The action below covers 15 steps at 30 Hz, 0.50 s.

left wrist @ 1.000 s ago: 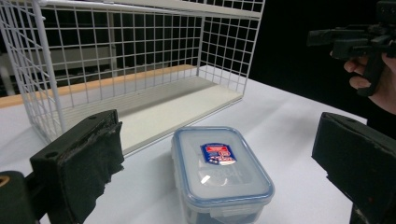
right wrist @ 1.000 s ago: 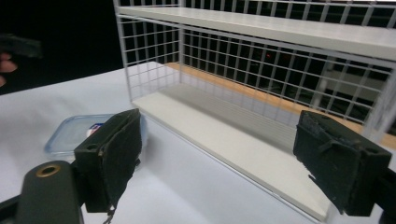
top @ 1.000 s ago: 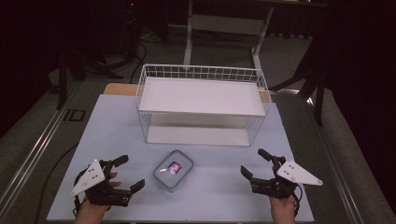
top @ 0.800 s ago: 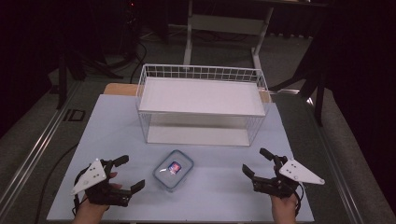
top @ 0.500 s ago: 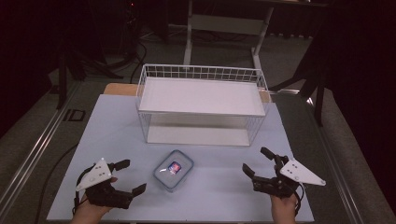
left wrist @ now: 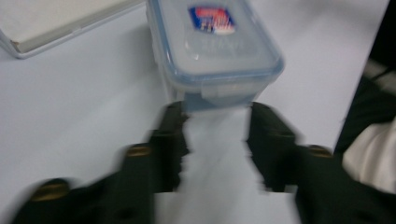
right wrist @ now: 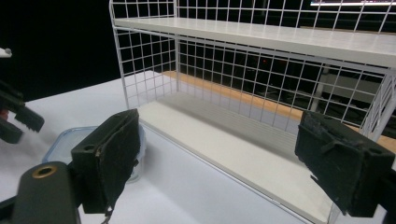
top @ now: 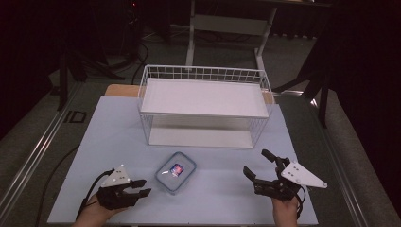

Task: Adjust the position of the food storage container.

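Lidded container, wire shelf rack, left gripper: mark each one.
Lidded container [top: 175, 172]: high view, on its lid label.
Wire shelf rack [top: 203, 97]: high view, on its top shelf.
Left gripper [top: 140, 187]: high view, between its fingertips.

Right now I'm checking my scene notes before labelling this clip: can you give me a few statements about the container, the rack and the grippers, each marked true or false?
1. The lidded container sits on the rack's top shelf. False: it rests on the table, in front of the wire rack.
2. The container's lid is on. True.
3. The left gripper holds the container. False: its jaws, which have just been closing, are apart from it with nothing between them.
4. The right gripper has its jaws spread, empty. True.
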Each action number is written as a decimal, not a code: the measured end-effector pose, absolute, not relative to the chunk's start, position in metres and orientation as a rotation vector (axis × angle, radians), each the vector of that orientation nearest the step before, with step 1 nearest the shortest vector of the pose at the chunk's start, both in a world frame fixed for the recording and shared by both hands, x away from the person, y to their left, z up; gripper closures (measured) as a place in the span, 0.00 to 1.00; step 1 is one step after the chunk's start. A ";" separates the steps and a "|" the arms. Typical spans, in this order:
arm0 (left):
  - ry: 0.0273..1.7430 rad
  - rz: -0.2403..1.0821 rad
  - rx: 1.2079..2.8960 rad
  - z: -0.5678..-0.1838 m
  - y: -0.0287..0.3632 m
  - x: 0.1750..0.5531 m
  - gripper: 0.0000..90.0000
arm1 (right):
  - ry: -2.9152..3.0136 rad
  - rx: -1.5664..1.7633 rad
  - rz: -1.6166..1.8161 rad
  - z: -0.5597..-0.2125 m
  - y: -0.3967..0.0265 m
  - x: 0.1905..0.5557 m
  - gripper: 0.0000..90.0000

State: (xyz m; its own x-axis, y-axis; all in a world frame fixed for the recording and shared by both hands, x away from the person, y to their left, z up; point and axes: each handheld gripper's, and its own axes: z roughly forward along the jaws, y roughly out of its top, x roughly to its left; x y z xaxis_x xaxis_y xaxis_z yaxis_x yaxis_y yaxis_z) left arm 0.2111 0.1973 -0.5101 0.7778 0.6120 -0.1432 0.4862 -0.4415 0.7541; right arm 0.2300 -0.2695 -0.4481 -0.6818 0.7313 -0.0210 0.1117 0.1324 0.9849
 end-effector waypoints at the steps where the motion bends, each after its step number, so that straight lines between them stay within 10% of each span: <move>1: 0.790 0.186 2.200 -0.514 0.191 0.213 0.84 | 1.908 0.805 1.586 -0.448 -0.269 0.230 0.16; 5: 0.770 0.130 2.236 -0.521 0.181 0.218 1.00 | 1.920 0.798 1.585 -0.449 -0.268 0.231 0.16; 15: 0.746 0.136 2.284 -0.525 0.159 0.236 1.00 | 1.915 0.792 1.587 -0.449 -0.269 0.231 0.16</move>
State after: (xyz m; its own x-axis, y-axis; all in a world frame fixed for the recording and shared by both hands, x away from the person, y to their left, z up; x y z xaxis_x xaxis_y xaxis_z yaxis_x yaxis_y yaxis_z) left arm 0.2356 0.1591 -0.5253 0.8272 0.5502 -0.1147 0.4745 -0.5744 0.6670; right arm 0.2309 -0.2685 -0.4487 -0.6907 0.7226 -0.0283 0.1064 0.1403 0.9844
